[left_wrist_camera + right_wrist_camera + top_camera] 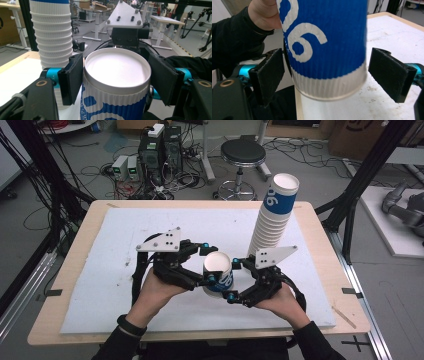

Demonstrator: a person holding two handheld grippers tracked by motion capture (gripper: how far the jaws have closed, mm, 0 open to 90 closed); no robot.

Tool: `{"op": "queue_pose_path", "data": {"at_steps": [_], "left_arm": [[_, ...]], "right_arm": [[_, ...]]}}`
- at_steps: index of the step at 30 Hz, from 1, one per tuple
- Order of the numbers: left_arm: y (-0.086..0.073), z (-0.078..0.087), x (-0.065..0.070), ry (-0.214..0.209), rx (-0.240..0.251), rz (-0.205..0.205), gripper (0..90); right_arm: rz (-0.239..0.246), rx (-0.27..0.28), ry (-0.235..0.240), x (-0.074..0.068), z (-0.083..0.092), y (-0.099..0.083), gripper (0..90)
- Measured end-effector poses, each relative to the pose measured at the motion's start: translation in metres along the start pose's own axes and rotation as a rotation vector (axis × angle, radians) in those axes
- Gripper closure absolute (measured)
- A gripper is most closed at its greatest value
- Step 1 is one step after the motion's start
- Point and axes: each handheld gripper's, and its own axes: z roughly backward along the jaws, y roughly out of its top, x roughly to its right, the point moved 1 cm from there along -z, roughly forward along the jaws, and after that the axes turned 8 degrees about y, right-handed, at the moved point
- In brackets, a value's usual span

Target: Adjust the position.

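A blue and white ribbed paper cup (218, 274) (117, 75) (324, 45) hangs just above the white board, its flat white end facing up. My left gripper (207, 263) (117, 80) is shut on it, one black pad pressing each side near the top. From the opposite side my right gripper (233, 280) (329, 75) straddles the same cup, open, with a gap between each pad and the cup wall. A tall stack of the same cups (272, 220) (53, 37) stands on the board just behind the right gripper.
The white board (150, 225) covers most of the wooden table (80, 250). Black frame posts (360, 175) rise at the right. A stool (243, 152), computer boxes (160, 150) and cables sit on the floor beyond the far edge.
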Motion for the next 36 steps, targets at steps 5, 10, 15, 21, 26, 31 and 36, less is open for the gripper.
{"op": "queue_pose_path", "data": {"at_steps": [5, 10, 15, 21, 26, 31, 36], "left_arm": [[0.000, -0.004, 0.002, -0.005, 0.001, 0.003, 30.5], [-0.001, -0.007, 0.004, -0.007, -0.001, 0.001, 30.6], [-0.001, -0.008, 0.004, -0.006, -0.002, 0.002, 30.7], [-0.001, -0.009, 0.004, -0.013, 0.016, 0.010, 30.8], [-0.001, -0.009, 0.004, -0.012, 0.014, 0.011, 30.8], [-0.001, -0.009, 0.004, -0.010, 0.013, 0.013, 30.7], [-0.002, -0.009, 0.003, -0.011, 0.007, 0.011, 30.5]], "right_arm": [[-0.003, -0.010, 0.008, 0.000, -0.004, -0.001, 13.7], [-0.025, -0.003, 0.001, 0.000, -0.007, -0.001, 13.6], [-0.027, -0.005, -0.001, 0.000, -0.010, -0.002, 13.7], [-0.029, -0.007, 0.002, 0.001, -0.011, -0.002, 13.7], [-0.027, -0.011, 0.004, 0.002, -0.010, -0.002, 15.1], [-0.020, -0.014, 0.002, 0.002, -0.009, -0.002, 16.1], [-0.014, -0.022, -0.001, 0.002, -0.009, -0.002, 16.6]]}}
